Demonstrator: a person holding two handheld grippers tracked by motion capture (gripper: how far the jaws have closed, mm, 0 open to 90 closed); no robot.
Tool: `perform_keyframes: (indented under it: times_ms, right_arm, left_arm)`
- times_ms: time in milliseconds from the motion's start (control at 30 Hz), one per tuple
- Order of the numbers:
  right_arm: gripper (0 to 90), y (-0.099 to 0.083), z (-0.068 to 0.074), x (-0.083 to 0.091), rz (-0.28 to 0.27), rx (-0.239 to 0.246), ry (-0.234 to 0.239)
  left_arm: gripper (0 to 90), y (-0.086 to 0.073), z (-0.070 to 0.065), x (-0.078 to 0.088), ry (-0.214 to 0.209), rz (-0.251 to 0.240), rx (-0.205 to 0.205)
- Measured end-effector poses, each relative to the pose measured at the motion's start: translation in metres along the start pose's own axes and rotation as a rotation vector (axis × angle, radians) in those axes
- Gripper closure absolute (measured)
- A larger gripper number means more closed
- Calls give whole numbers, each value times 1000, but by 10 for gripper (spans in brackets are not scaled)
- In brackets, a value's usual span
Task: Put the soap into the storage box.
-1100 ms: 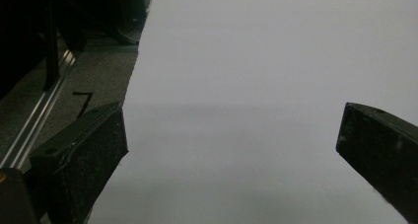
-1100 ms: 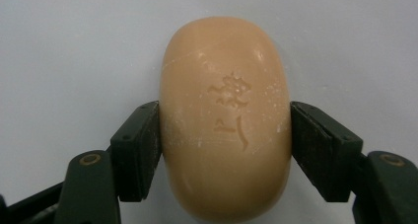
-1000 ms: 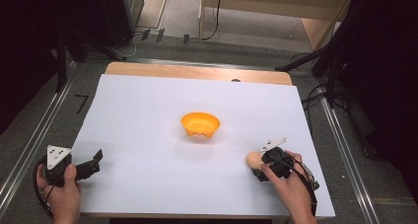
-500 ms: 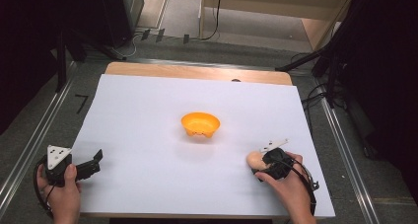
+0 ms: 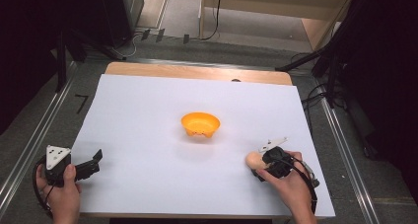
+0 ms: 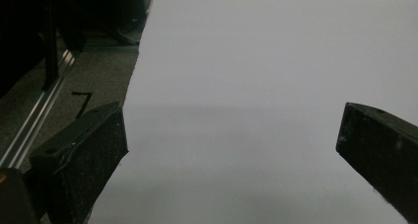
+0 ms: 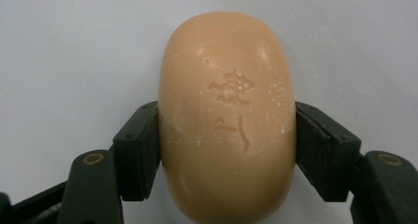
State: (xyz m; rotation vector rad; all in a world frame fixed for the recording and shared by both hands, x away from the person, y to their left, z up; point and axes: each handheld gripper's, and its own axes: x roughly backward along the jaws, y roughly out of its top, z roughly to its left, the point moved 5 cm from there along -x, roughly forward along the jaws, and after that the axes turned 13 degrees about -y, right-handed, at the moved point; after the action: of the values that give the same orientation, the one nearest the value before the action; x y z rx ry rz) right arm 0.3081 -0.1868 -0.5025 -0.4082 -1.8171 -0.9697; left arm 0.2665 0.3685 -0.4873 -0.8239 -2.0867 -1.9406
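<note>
At the near right of the white surface (image 5: 148,110), the right gripper (image 5: 261,163) has its jaws clenched on a peach-coloured bar of soap (image 7: 227,115); in the right gripper view the two black pads press flat against the bar's long sides, its stamped face turned up toward the camera and its rounded far end jutting out past them. In the high view the soap (image 5: 254,159) sits low over the sheet at the gripper's left end. At the near left edge, the left gripper (image 5: 94,161) rests with its jaws released, spread wide over bare sheet. Farther off, near the middle of the surface, an orange bowl (image 5: 200,124) stands upright, well apart from both grippers.
</note>
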Motion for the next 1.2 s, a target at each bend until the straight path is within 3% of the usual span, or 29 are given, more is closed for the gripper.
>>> perform_keyframes:
  times_ms: [433,1200]
  right_arm:
    - [334,16,-8,12,-40,52,24]
    - [335,70,-22,24,-93,187,35]
  left_arm:
    - [0,0,0,0,-5,-4,2]
    - [0,0,0,1,-13,-4,6]
